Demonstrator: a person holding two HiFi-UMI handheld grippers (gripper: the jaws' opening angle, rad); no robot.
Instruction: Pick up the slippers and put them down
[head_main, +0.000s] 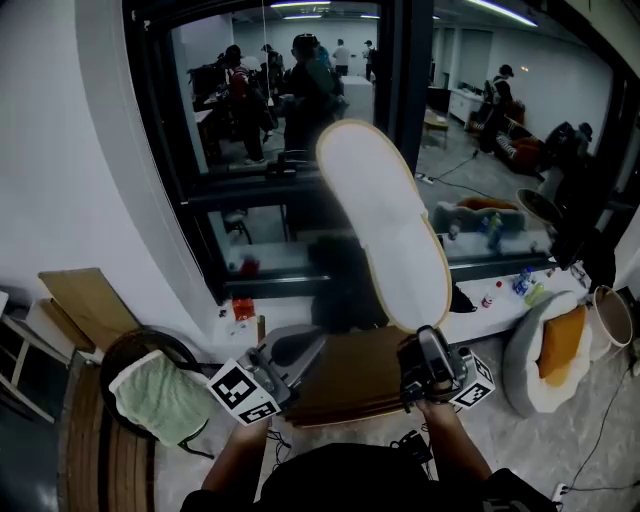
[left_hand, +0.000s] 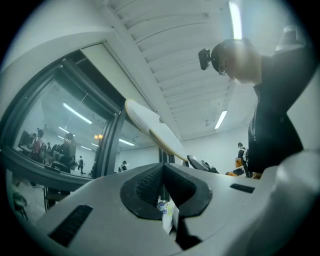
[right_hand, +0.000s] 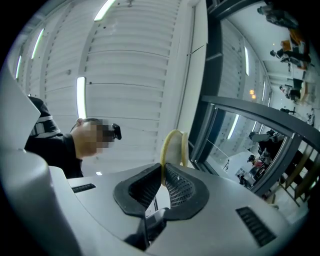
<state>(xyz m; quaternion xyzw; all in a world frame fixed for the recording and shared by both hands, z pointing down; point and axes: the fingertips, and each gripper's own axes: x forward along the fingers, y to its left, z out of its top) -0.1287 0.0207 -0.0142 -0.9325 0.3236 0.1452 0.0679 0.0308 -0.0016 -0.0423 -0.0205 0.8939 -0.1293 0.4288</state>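
Window (head_main: 290, 130): dark-framed, spans the far wall. White slipper (head_main: 385, 220), tan rim: held up in front of the window, sole toward the head camera. Right gripper (right_hand: 163, 175): clamped on the slipper's lower edge. Left gripper (left_hand: 161, 172): below the window, jaws together, nothing between them.

We see slipper (head_main: 385, 225) sole matt white, smooth, tan edge trim. On right gripper (right_hand: 163, 170), shell is matt grey plastic, pads (right_hand: 180, 189) black, ribbed. Window glass (head_main: 250, 90) glossy.
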